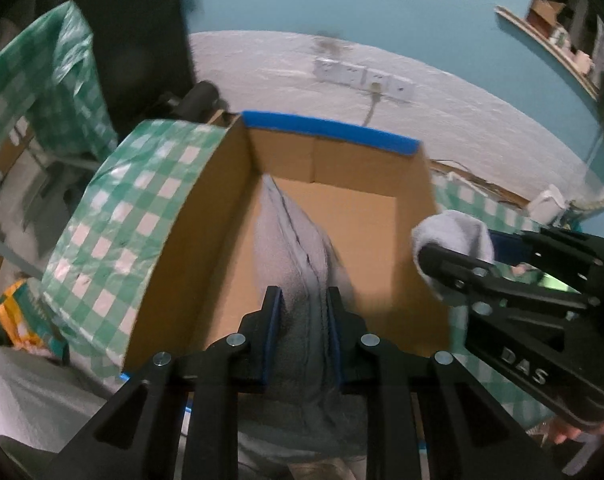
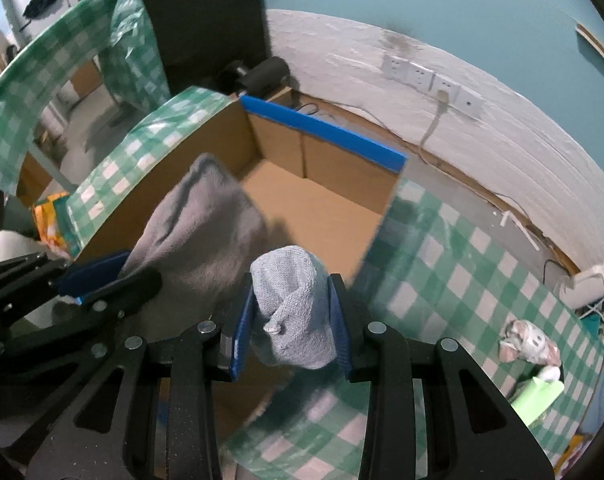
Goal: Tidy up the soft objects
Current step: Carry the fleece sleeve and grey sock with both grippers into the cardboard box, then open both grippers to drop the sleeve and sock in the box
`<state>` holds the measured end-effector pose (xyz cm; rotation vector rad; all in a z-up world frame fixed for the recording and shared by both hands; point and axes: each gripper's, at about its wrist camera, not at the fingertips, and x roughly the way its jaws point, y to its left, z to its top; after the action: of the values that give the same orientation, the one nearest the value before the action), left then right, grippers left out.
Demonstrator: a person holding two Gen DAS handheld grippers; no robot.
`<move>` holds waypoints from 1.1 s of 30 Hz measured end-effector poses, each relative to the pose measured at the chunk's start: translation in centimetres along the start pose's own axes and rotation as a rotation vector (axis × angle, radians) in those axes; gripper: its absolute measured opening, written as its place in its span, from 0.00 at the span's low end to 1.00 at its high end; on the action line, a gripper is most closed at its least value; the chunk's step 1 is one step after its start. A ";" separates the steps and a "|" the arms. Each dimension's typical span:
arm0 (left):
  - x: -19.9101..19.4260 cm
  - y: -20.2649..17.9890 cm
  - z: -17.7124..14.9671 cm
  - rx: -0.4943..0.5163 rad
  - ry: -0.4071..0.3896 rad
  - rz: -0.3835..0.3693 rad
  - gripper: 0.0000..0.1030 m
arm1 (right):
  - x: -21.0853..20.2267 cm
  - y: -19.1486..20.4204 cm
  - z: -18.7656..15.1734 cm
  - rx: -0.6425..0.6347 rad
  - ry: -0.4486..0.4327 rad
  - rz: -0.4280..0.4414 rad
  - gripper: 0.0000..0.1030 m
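An open cardboard box (image 1: 405, 184) with a blue-taped far rim stands on the green checked tablecloth; it also shows in the right wrist view (image 2: 341, 168). My left gripper (image 1: 300, 300) is shut on a grey fleece cloth (image 1: 298, 248) and holds it over the box's left side; in the right wrist view the left gripper (image 2: 114, 276) holds this grey cloth (image 2: 198, 220) too. My right gripper (image 2: 292, 292) is shut on a light blue knitted sock (image 2: 292, 304) above the box's near right rim. In the left wrist view the right gripper (image 1: 433, 260) holds the sock (image 1: 457, 232) at the box's right wall.
The checked tablecloth (image 2: 481, 280) extends right of the box. A small pink-grey soft toy (image 2: 527, 344) and a green object (image 2: 537, 396) lie at the right. A white wall with sockets (image 2: 429, 76) is behind. An orange packet (image 1: 18, 312) lies at left.
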<state>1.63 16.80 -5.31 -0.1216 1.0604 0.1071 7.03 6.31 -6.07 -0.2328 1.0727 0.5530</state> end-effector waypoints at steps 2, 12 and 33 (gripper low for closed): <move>0.8 1.0 0.0 -0.026 0.020 -0.005 0.32 | 0.6 0.6 0.2 -0.011 0.014 0.015 0.34; 1.6 3.5 -0.1 -0.110 0.035 0.035 0.72 | 1.2 0.3 0.3 0.043 0.015 -0.018 0.65; -0.6 -2.3 0.3 -0.003 -0.025 -0.044 0.78 | -3.6 -4.7 -3.1 0.114 -0.037 -0.052 0.66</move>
<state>1.97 14.56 -4.55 -0.1460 1.0326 0.0709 5.86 -0.16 -4.80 -0.1493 1.0558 0.4466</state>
